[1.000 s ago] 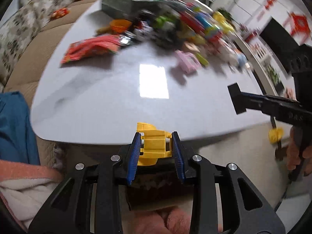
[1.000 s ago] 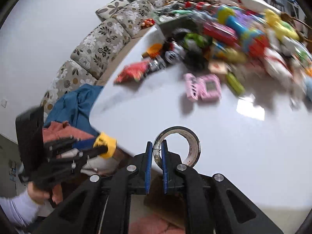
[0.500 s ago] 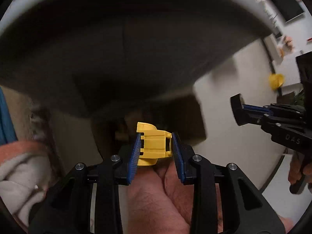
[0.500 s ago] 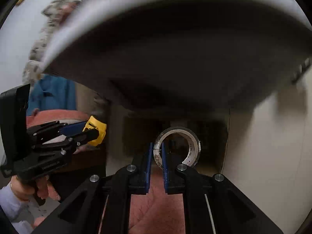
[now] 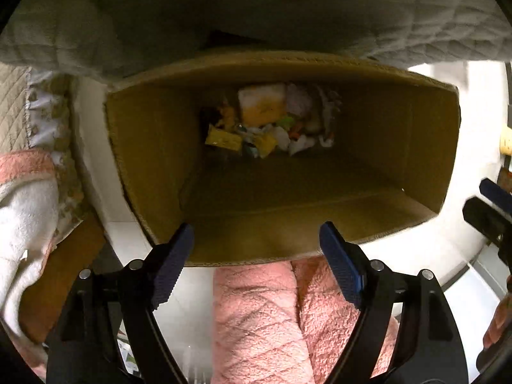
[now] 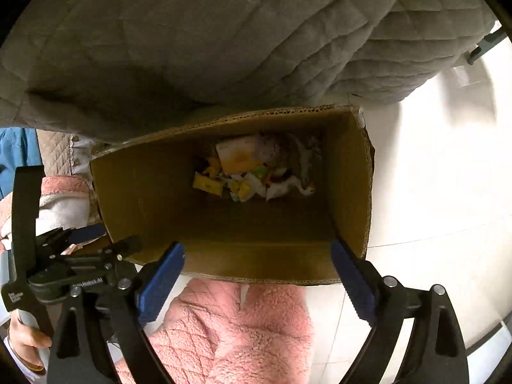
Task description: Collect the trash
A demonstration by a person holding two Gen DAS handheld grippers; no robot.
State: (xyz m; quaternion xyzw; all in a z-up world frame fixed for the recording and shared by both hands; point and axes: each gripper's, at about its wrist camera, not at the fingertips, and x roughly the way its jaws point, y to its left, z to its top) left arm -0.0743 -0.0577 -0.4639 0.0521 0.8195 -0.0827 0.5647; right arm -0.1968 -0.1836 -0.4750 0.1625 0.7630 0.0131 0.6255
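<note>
Both wrist views look steeply down into a brown cardboard box (image 5: pixel 153 147) (image 6: pixel 144 198) on the floor. At its bottom lies a pile of trash (image 5: pixel 268 118) (image 6: pixel 252 172): wrappers, crumpled paper and yellow bits. My left gripper (image 5: pixel 256 240) hangs over the box's near rim, its jaws opening with nothing between them. My right gripper (image 6: pixel 257 249) hangs over the same rim, its jaws also opening and empty. Each gripper also shows from the side in the other's view: the right gripper (image 5: pixel 489 203), and the left gripper (image 6: pixel 110 238). I cannot pick out the tape roll in the pile.
A grey quilted cover (image 5: pixel 256 6) (image 6: pixel 192 48) overhangs the box's far side. Pink fleece legs (image 5: pixel 256 320) (image 6: pixel 230 329) sit just below the near rim. White tile floor (image 6: pixel 432 176) lies to the right, and a blue cloth (image 6: pixel 16 156) to the left.
Both grippers dropped from above the table to over the box and tipped downward. The yellow piece is gone from the left jaws and the tape roll from the right; both have opened.
</note>
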